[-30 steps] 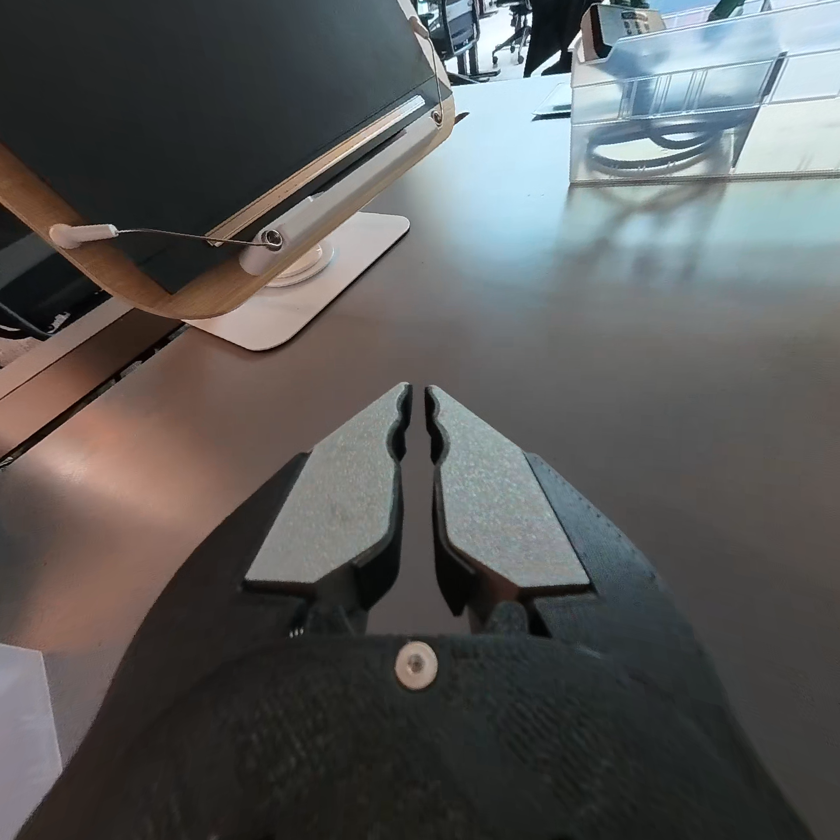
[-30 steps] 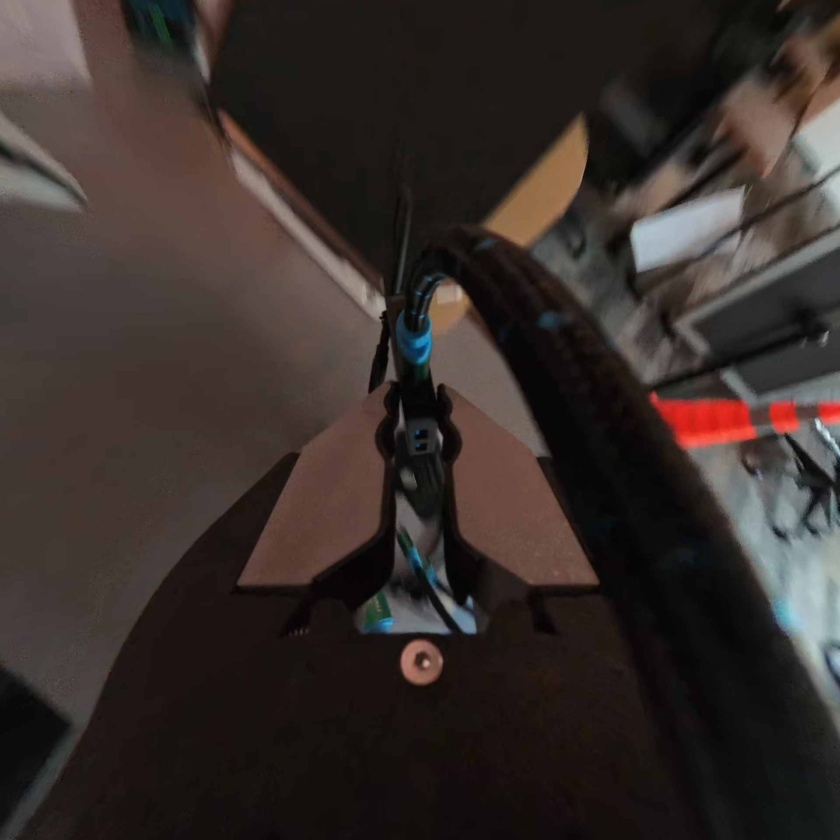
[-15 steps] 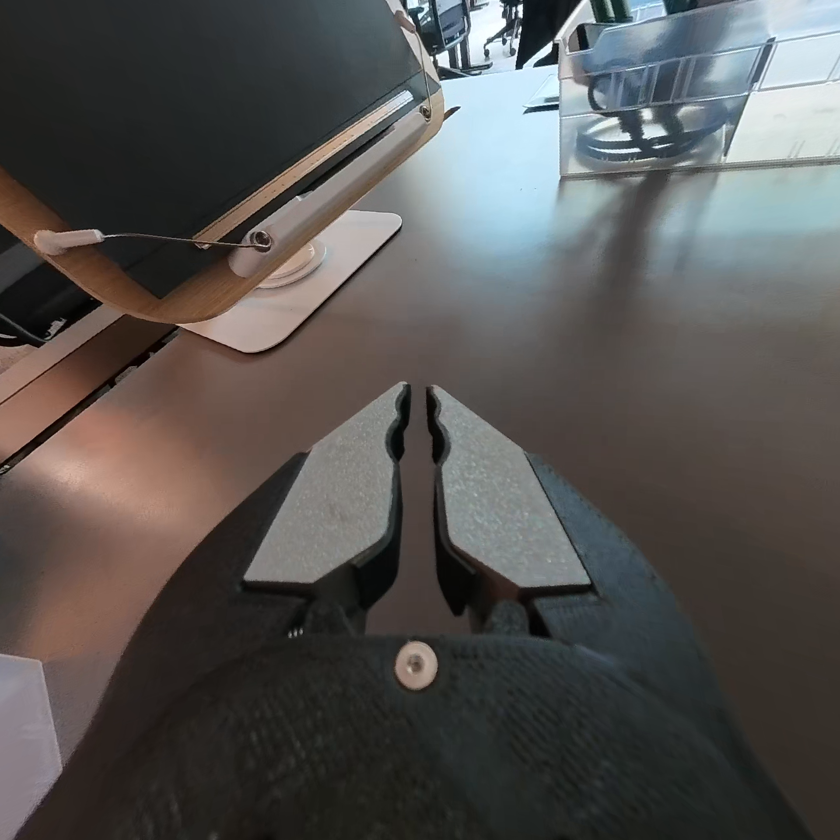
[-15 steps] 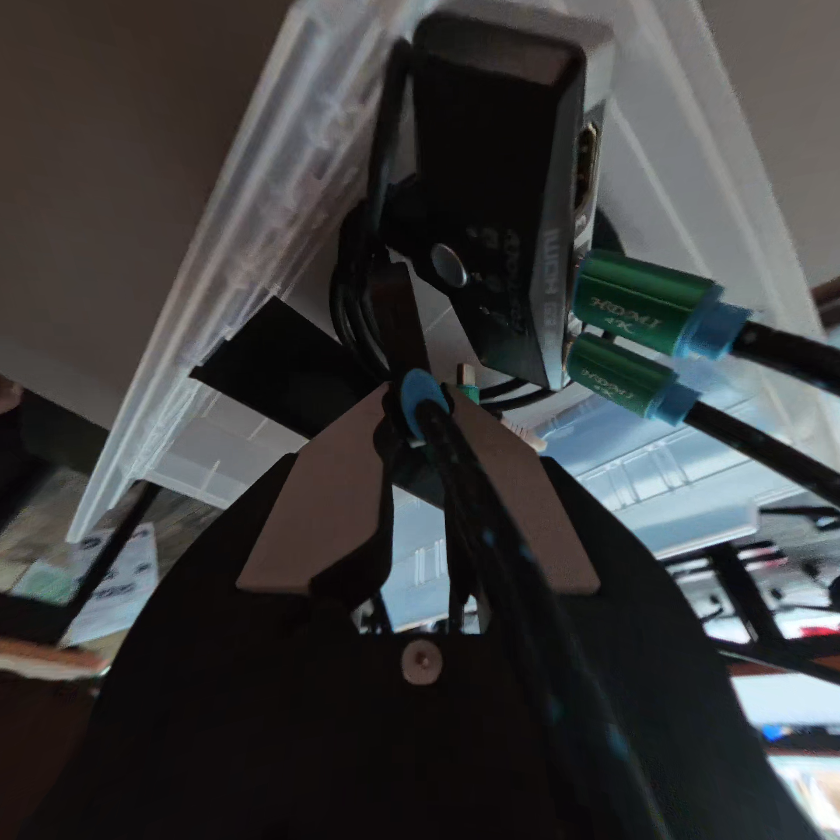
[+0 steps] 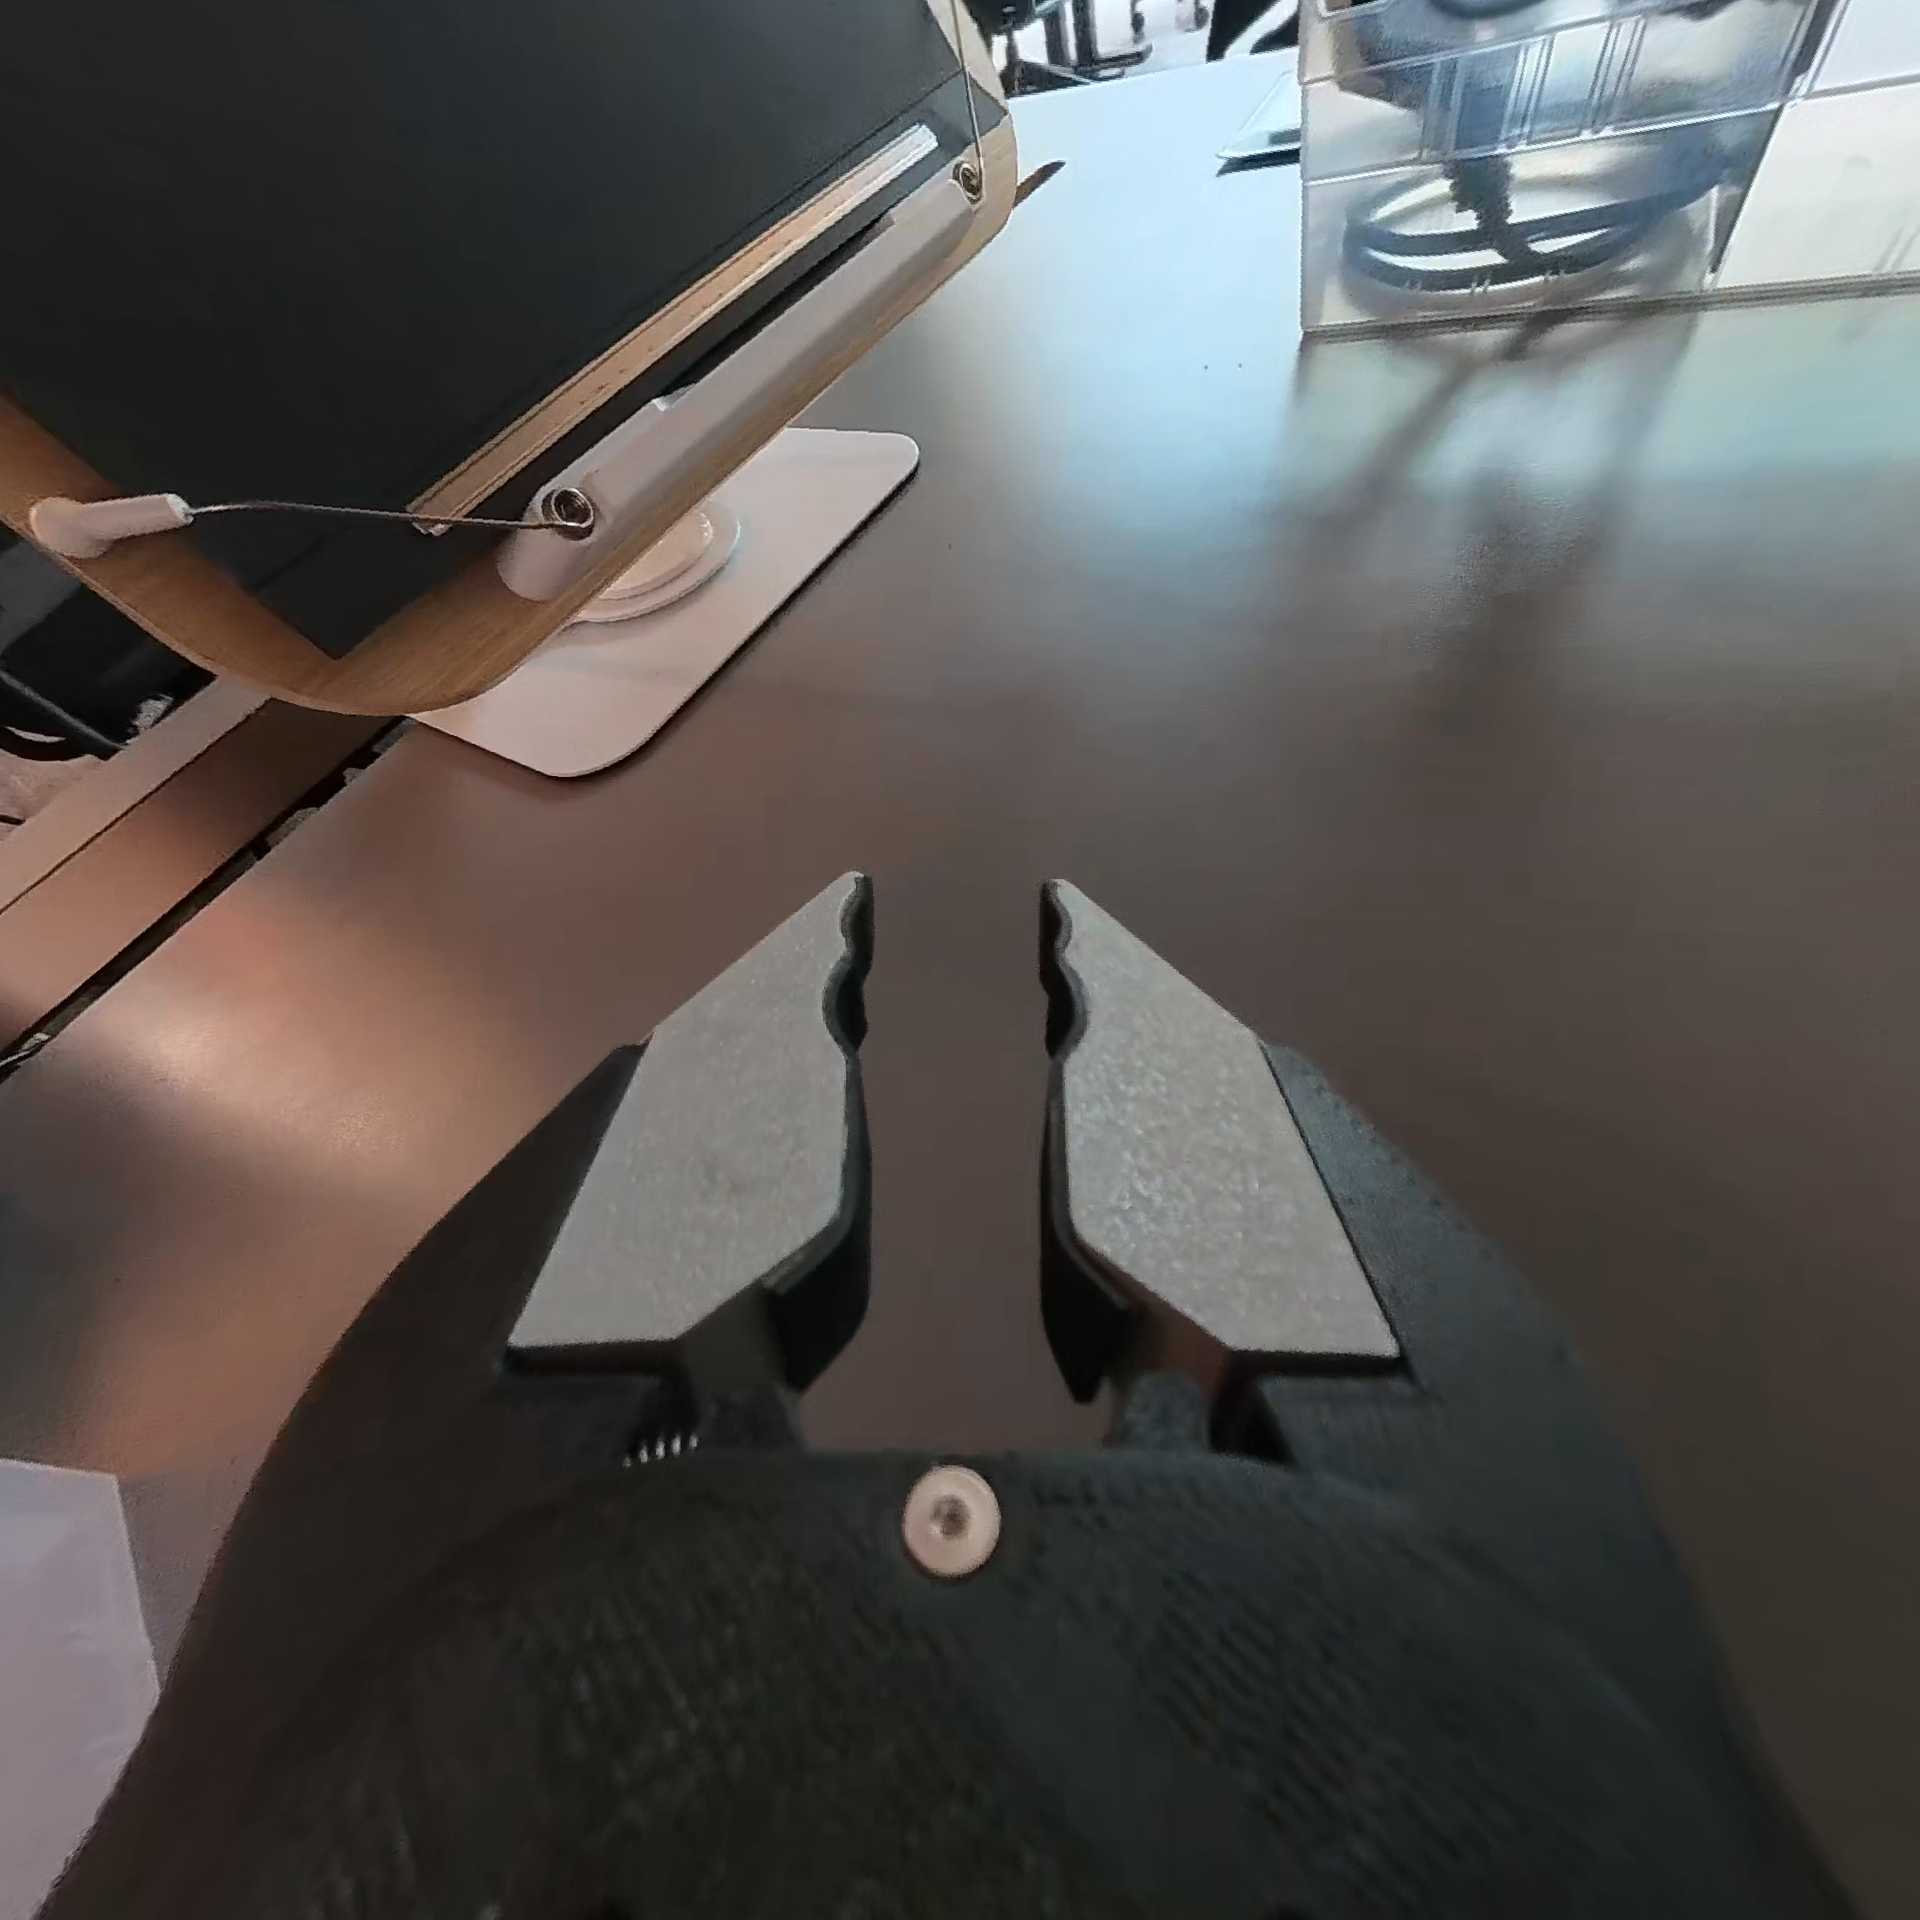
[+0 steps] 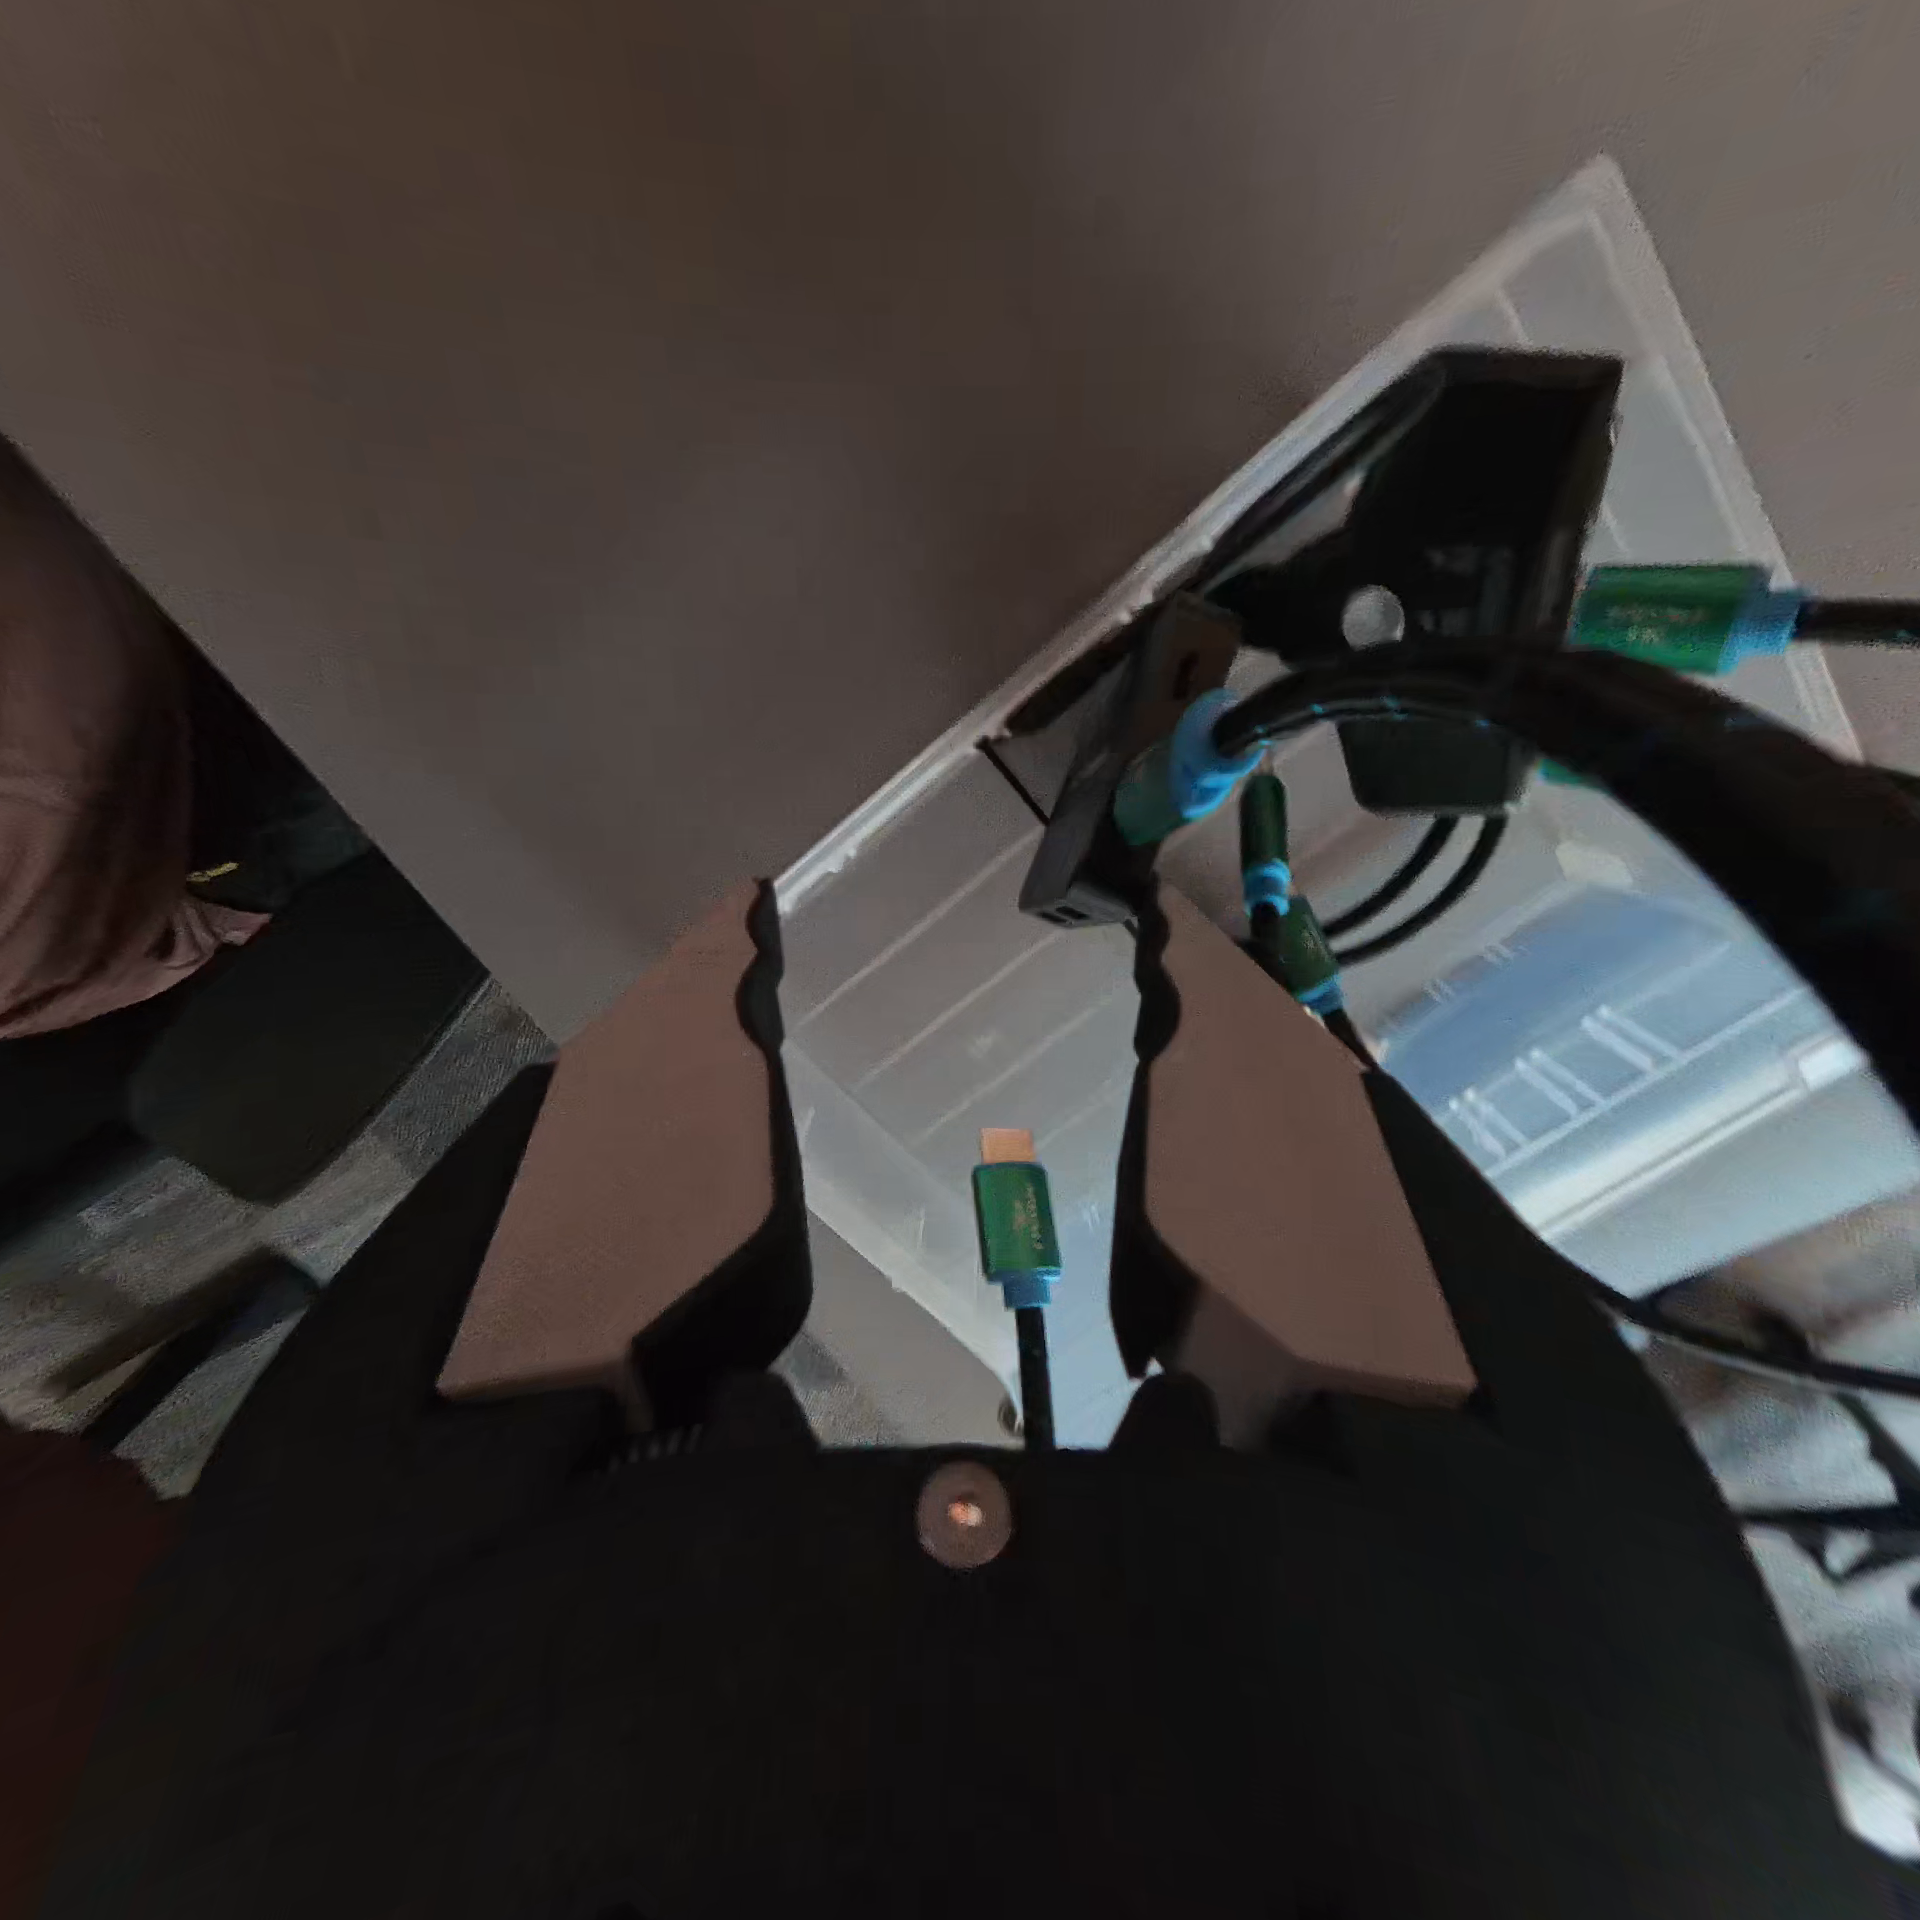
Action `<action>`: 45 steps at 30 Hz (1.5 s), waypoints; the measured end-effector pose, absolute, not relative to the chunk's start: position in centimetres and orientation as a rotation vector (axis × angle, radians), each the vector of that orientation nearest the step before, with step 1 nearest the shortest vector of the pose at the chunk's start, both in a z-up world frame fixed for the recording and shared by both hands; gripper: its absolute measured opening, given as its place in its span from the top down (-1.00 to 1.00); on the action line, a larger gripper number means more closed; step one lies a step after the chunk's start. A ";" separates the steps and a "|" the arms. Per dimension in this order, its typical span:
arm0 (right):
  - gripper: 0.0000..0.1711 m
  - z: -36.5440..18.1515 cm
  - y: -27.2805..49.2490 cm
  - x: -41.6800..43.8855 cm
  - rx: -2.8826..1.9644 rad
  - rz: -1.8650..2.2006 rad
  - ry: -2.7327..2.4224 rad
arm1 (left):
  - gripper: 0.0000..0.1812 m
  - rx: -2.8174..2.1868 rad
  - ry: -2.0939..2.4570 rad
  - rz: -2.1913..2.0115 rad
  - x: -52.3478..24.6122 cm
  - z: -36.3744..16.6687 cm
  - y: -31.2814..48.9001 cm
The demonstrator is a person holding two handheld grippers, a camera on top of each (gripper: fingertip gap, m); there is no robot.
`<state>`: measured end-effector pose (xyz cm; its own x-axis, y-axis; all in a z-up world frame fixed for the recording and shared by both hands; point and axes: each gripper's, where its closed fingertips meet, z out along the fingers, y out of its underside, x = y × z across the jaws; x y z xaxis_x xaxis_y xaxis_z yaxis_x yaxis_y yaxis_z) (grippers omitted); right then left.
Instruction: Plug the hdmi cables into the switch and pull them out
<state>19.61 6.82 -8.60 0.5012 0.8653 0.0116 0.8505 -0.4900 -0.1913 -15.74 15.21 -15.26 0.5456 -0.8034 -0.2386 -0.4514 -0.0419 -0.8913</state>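
Note:
In the right wrist view my right gripper (image 6: pixel 956 914) is open and empty above a clear plastic bin (image 6: pixel 935 997). A black HDMI switch (image 6: pixel 1475 540) lies in the bin with a green-and-blue HDMI plug (image 6: pixel 1662 618) at its right side. A second black box (image 6: pixel 1122 769) has a green plug (image 6: pixel 1174 779) at it. A loose green HDMI plug (image 6: pixel 1018 1216) shows between my fingers, below them. A thick braided cable (image 6: pixel 1662 727) arcs across the right. In the left wrist view my left gripper (image 5: pixel 956 914) is open and empty over the dark table (image 5: pixel 1351 831).
A monitor (image 5: pixel 416 208) on a wooden stand with a white base plate (image 5: pixel 675 665) stands at the left in the left wrist view. The clear bin (image 5: pixel 1558 187) with coiled black cable sits far right. A white block (image 5: pixel 52 1662) is at the bottom left. My hands' fingertips stand some 40 cm from each other. The left gripper is farther from the black HDMI switch (image 6: pixel 1475 540), some 35 cm, than the right, some 11 cm.
My right gripper has opened and let go of the blue-ended cable plug it held, and swung over the bin. My left gripper has opened from nearly shut.

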 end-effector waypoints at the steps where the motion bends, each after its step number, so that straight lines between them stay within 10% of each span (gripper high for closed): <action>1: 0.25 -8.5 6.9 19.8 -2.545 0.151 -1.474 | 0.67 -1.674 1.067 -0.389 -15.7 -15.2 15.2; 5: 0.56 -7.9 10.3 23.9 -2.788 0.172 -1.154 | 0.69 -1.658 1.085 -0.375 -15.6 -15.3 15.0; 11: 0.39 -6.7 8.9 22.1 -3.049 0.623 -1.078 | 0.68 -1.626 1.078 -0.405 -15.7 -14.8 14.5; 14: 0.79 -4.0 12.4 21.6 -2.785 0.635 -1.077 | 0.68 -1.615 1.065 -0.434 -16.0 -14.4 14.3; 21: 0.72 -5.4 10.7 22.7 -3.009 1.019 -0.819 | 0.68 -1.633 1.073 -0.475 -16.0 -14.6 14.2; 27: 0.92 1.9 15.7 19.8 -2.302 0.939 -0.895 | 0.67 -1.622 1.130 -0.434 -15.6 -15.1 13.8; 29: 0.61 3.2 16.5 20.5 -2.221 0.774 -0.840 | 0.67 -1.614 1.152 -0.411 -15.5 -15.3 13.7; 45: 0.03 -5.6 -0.9 20.1 -2.043 0.431 -0.704 | 0.53 -1.593 0.935 -0.403 -17.3 -9.4 4.3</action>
